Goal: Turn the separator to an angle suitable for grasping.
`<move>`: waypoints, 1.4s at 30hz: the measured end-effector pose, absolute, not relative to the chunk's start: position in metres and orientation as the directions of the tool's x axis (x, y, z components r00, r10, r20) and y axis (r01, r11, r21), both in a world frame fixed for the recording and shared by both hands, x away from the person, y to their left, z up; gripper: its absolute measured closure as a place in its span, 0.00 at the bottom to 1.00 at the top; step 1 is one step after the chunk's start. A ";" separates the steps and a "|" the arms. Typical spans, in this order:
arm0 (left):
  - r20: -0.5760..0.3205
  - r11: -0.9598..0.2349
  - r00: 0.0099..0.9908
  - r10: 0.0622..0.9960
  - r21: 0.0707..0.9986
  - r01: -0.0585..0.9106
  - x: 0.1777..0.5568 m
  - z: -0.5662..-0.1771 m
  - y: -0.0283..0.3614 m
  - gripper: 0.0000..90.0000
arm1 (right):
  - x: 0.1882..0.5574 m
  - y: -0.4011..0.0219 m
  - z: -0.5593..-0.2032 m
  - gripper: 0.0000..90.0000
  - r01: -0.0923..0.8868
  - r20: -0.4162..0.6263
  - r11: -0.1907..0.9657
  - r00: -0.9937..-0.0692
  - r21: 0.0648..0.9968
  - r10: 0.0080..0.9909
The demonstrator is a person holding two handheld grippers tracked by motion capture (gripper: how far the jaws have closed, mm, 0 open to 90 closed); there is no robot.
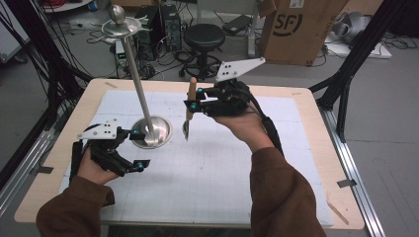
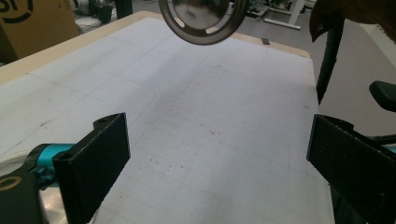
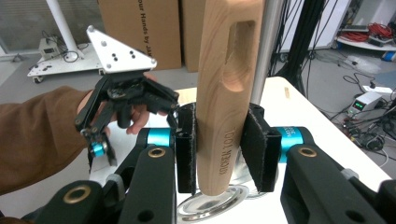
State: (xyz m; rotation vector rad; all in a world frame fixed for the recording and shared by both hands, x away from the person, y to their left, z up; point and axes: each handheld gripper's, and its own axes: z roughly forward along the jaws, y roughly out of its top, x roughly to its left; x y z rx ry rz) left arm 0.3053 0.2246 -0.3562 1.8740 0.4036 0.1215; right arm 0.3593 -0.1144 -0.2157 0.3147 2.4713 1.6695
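A wooden-handled tool (image 1: 190,96) stands upright above the white mat, its metal end (image 1: 186,130) pointing down. My right gripper (image 1: 191,101) is shut on the pale handle (image 3: 224,84), with both pads pressed flat against it (image 3: 219,149). A steel stand rises from a round base (image 1: 157,129) on a thin pole (image 1: 137,81) to a dish with a knob (image 1: 118,23). My left gripper (image 1: 139,150) rests low beside that base, jaws wide apart with nothing but bare mat between them (image 2: 219,163). A slotted metal disc (image 2: 201,18) hangs at the top of the left gripper view.
The white gridded mat (image 1: 212,168) covers a wooden table (image 1: 316,148). Behind the table stand a black stool (image 1: 203,39), a cardboard box (image 1: 296,29) and tangled cables. A black tripod leg (image 1: 346,74) stands at the right. The stand's pole (image 3: 270,42) passes right behind the held handle.
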 end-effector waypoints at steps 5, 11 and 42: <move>-0.116 -0.282 0.935 0.336 0.935 0.218 0.305 -0.356 0.225 0.07 | 0.368 -0.106 -0.203 0.76 0.089 -0.010 0.378 -0.968 0.922 0.252; -0.120 -0.275 0.935 0.335 0.936 0.218 0.304 -0.356 0.225 0.07 | 0.376 -0.100 -0.195 0.76 0.084 -0.018 0.391 -0.968 0.917 0.250; -0.102 -0.291 0.943 0.318 0.936 0.200 0.302 -0.357 0.221 0.07 | 0.424 -0.056 -0.153 0.76 0.065 -0.057 0.438 -0.964 0.896 0.259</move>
